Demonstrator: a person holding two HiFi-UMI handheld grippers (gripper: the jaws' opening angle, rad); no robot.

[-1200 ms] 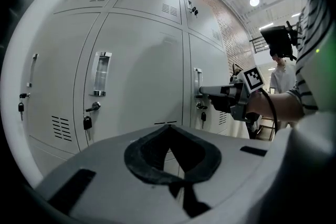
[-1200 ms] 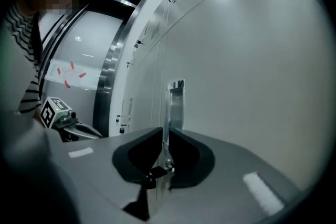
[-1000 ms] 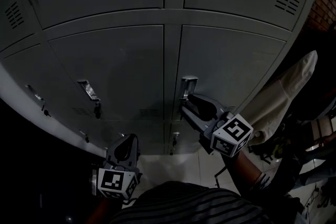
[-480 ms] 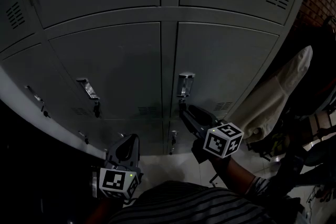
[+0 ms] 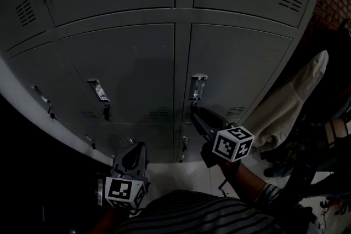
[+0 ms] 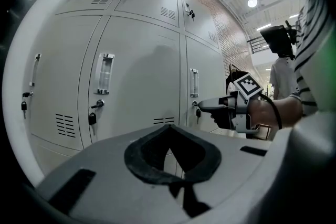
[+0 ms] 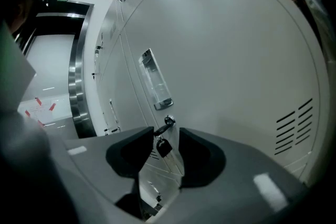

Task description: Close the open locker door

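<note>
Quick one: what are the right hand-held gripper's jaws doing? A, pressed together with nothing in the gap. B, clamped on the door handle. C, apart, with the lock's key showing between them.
C: in the right gripper view the right hand-held gripper has its jaws apart, and the key below the handle shows in the gap; whether they touch it can't be told.

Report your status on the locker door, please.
Left gripper shut, empty, held low. Right gripper open, at the key. Locker door flush, looks closed. Nothing in the way.
</note>
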